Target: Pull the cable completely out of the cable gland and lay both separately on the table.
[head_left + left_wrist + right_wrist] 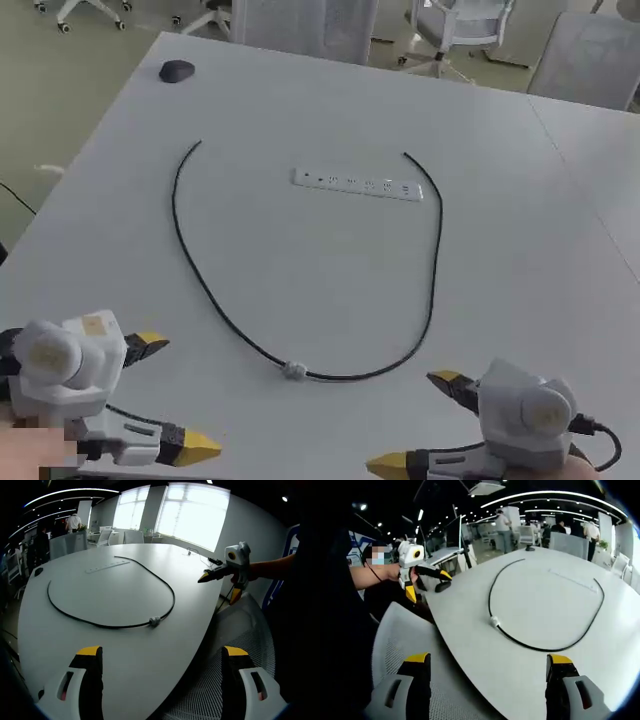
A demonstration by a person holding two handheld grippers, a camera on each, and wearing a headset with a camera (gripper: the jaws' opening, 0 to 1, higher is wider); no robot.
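Note:
A long black cable (205, 290) lies in a U on the white table (320, 260), both ends pointing away from me. A small grey cable gland (293, 369) sits threaded on it at the bottom of the curve, near the front edge. My left gripper (178, 395) hovers open at the near left, a short way from the gland. At the near right my right gripper (410, 420) is also open and empty. The left gripper view shows the gland (155, 621) ahead of the open gripper (162, 652). The right gripper view has the gland (494, 621) beyond its gripper (488, 659).
A white power strip (357, 185) lies inside the cable's U, toward the far side. A dark mouse (177, 71) rests at the far left corner. Office chairs (460, 25) stand beyond the table. A mesh chair (405, 645) is below the near edge.

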